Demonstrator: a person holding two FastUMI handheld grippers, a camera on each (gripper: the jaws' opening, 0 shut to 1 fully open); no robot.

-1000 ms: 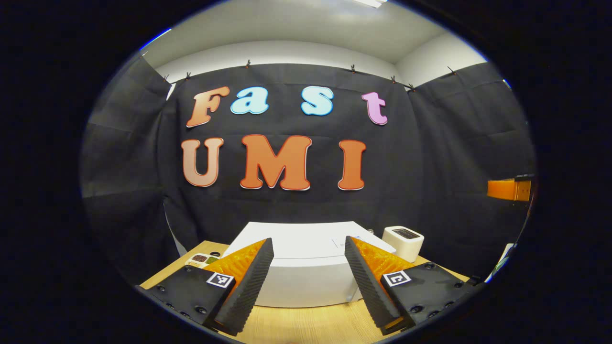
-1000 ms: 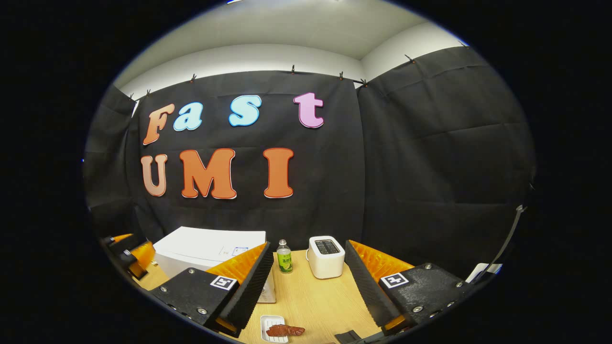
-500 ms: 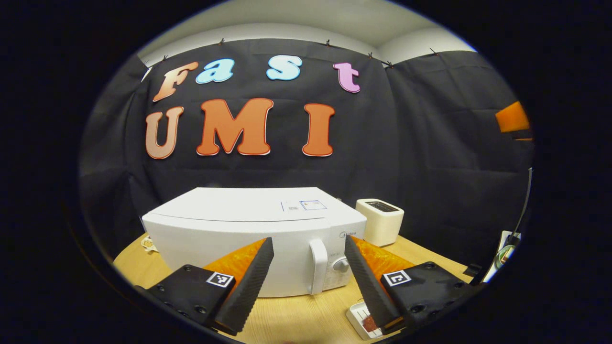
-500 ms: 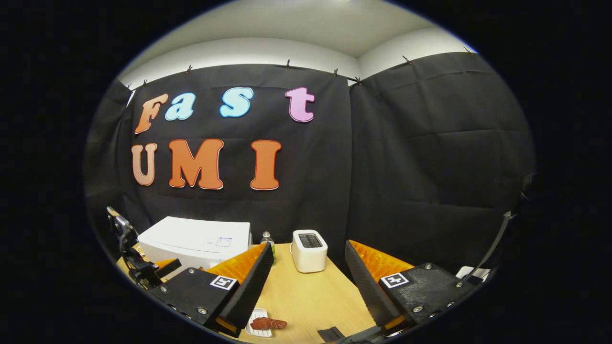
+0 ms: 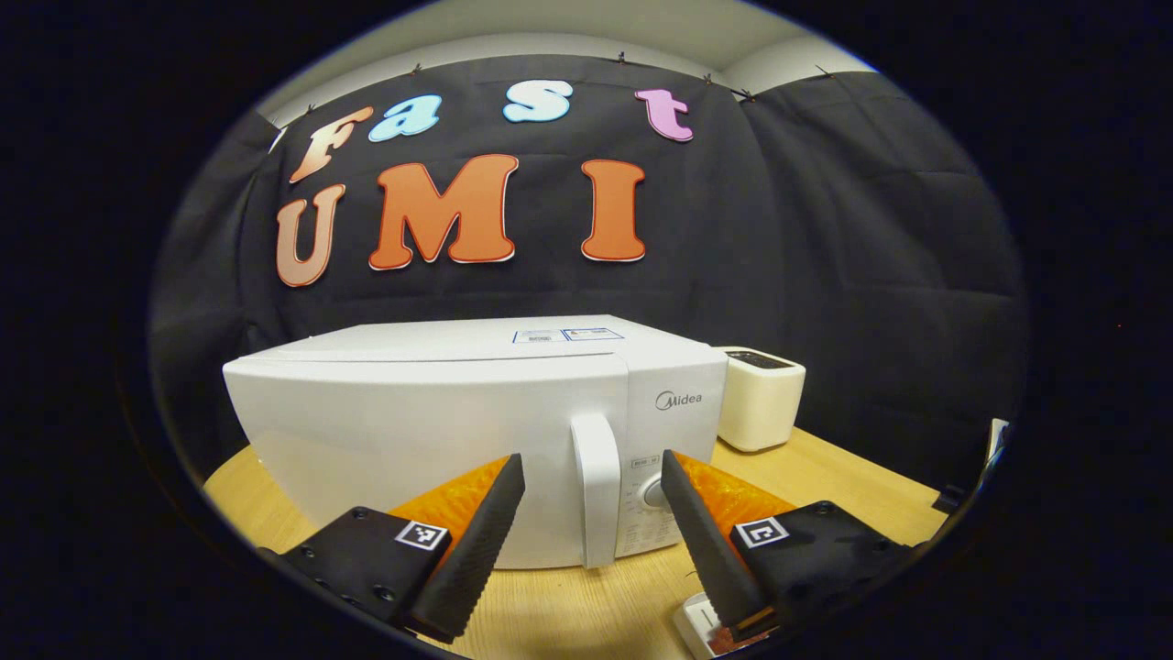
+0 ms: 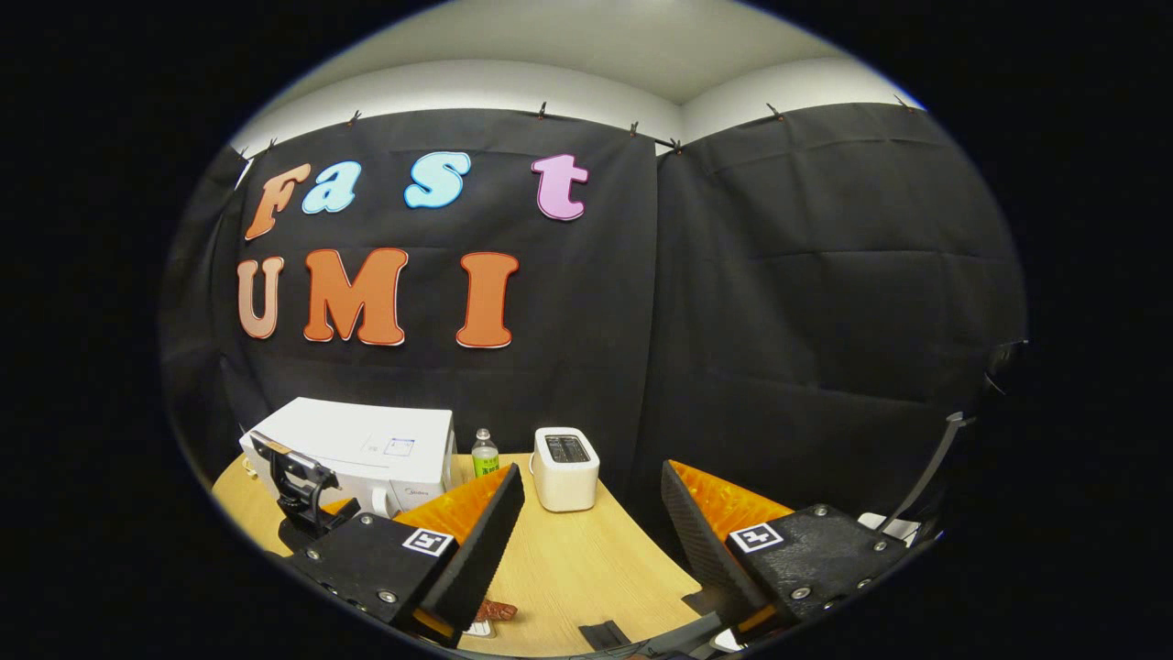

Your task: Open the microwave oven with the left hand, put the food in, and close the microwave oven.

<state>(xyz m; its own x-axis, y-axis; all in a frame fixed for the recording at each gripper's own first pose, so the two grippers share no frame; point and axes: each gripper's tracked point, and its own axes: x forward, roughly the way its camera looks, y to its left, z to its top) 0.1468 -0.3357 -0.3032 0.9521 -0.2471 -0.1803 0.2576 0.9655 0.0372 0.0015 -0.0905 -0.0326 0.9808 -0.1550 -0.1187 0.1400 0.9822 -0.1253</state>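
Microwave [image 5: 440, 431] door not opened yet, so pretty much nothing ticked off: left gripper [image 5: 593, 541] lined up on the door handle [image 5: 596, 486] with jaws spread wide either side of it, not touching as far as could be told. Food [image 6: 495, 610] parked on a small white dish [image 6: 476, 629] on the wooden surface [image 6: 586, 568] just below the right gripper [image 6: 593, 550], jaws wide apart and holding nothing. Opening, loading and closing all left to do; couldn't see inside the microwave; toaster [image 6: 565, 467] and bottle [image 6: 484, 454] stood beside it.
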